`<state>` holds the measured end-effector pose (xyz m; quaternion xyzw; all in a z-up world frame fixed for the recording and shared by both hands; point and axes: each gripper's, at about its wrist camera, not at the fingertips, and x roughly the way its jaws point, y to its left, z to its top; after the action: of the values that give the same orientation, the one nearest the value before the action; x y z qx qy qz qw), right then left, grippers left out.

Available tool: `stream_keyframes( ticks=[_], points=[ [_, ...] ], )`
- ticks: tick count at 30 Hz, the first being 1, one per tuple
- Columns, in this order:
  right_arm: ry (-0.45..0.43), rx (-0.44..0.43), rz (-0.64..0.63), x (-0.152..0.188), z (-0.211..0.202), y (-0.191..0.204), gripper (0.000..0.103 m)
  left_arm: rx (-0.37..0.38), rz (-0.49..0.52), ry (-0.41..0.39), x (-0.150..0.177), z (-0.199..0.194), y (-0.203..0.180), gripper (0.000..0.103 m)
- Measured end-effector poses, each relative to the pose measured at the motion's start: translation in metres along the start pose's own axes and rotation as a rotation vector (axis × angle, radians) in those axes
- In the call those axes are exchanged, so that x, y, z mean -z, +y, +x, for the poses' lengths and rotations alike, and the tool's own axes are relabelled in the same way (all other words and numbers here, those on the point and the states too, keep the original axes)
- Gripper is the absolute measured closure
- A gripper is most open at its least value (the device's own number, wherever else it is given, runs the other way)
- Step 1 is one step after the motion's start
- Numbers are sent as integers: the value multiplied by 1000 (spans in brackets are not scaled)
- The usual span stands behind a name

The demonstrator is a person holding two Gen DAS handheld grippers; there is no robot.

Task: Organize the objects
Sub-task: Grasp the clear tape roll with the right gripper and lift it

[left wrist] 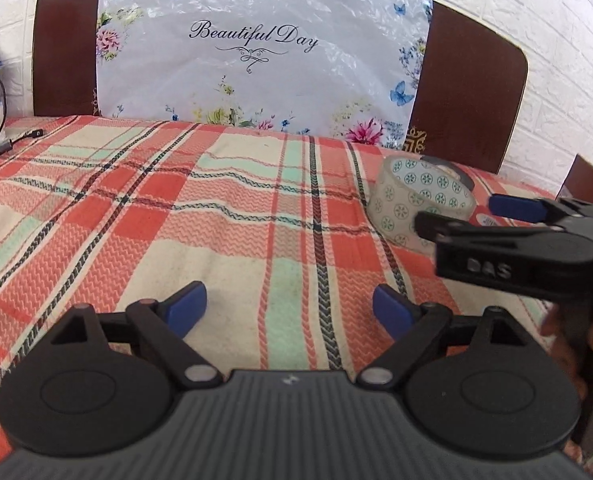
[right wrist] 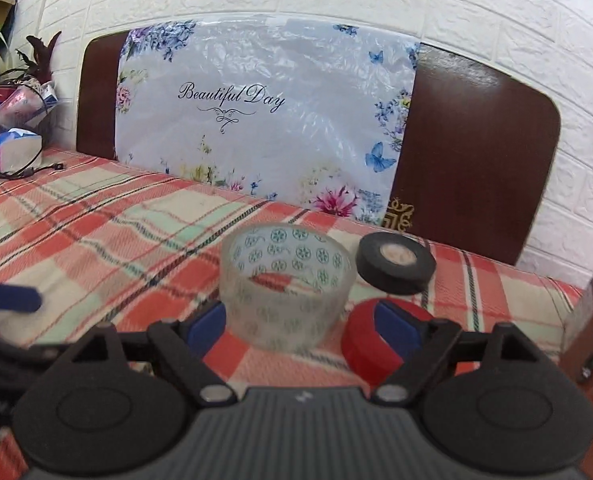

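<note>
A clear tape roll with green printed rings (right wrist: 288, 292) stands on the plaid cloth, between the open fingers of my right gripper (right wrist: 302, 326) without being clamped. A black tape roll (right wrist: 396, 264) lies behind it to the right. A red tape roll (right wrist: 366, 342) lies under the right finger (right wrist: 396, 326). In the left wrist view my left gripper (left wrist: 288, 308) is open and empty over bare cloth. The clear roll (left wrist: 420, 200) is far right there, with my right gripper (left wrist: 468, 216) at it.
The plaid cloth (left wrist: 176, 208) covers the surface. A brown headboard with a floral "Beautiful Day" plastic sheet (right wrist: 264, 120) stands behind. Cables (right wrist: 20, 172), a tissue pack (right wrist: 12, 148) and plants (right wrist: 0, 68) sit at the far left. A brick-pattern wall (right wrist: 496, 12) is at the back.
</note>
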<state>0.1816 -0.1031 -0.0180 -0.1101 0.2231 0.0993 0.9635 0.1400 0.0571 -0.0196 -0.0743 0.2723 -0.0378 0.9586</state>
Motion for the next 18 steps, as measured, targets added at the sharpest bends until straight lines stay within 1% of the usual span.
stream_keyframes(
  ticks=[2, 5, 7, 12, 18],
  points=[
    [6, -20, 0, -5, 13, 1, 12, 3, -9, -3, 0, 0, 1, 11],
    [67, -42, -2, -10, 35, 4, 8, 1, -5, -3, 0, 0, -1, 10],
    [81, -53, 10, -9, 40, 2, 9, 6, -9, -3, 0, 0, 0, 10],
    [72, -56, -11, -3, 28, 5, 10, 11, -14, -3, 0, 0, 0, 9],
    [72, -70, -61, 11, 1, 4, 9, 37, -44, -9, -2, -1, 5, 7]
  ],
)
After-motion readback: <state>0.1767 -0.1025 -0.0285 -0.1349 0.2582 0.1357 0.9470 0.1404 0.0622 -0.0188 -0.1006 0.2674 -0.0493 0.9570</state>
